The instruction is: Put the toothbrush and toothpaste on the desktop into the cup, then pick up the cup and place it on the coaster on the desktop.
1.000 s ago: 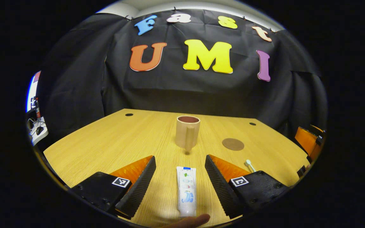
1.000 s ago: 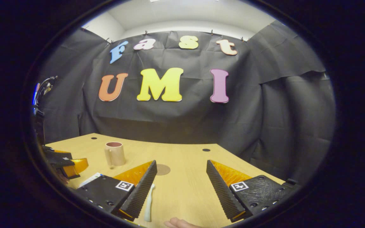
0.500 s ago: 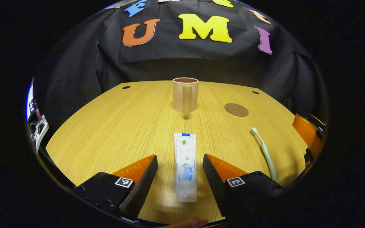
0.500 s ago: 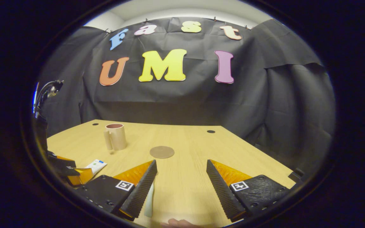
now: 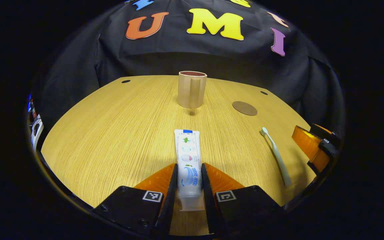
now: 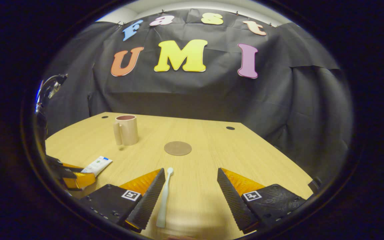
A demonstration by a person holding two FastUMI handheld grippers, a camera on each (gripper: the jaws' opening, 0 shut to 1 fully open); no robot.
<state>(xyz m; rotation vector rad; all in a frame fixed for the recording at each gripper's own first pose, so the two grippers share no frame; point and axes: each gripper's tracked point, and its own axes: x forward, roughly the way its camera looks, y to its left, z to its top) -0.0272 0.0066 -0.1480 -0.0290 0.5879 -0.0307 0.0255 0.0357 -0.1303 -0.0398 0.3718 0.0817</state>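
My left gripper is shut on the cap end of the white toothpaste tube, which lies flat on the wooden desktop and points at the beige cup. The cup stands upright, its handle towards me. A round brown coaster lies to its right. The pale toothbrush lies right of the tube. In the right gripper view my right gripper is open low over the desk, the toothbrush lying just inside its left finger. The cup, coaster and toothpaste show further left.
Black cloth walls close the desk at the back and sides. Cable holes mark the far corners of the desktop. The right gripper's orange finger shows at the right edge of the left gripper view. Bare desk lies left of the cup.
My left gripper has closed from wide open onto the toothpaste tube. My right gripper has dropped and tilted down, so more of the toothbrush shows between its fingers.
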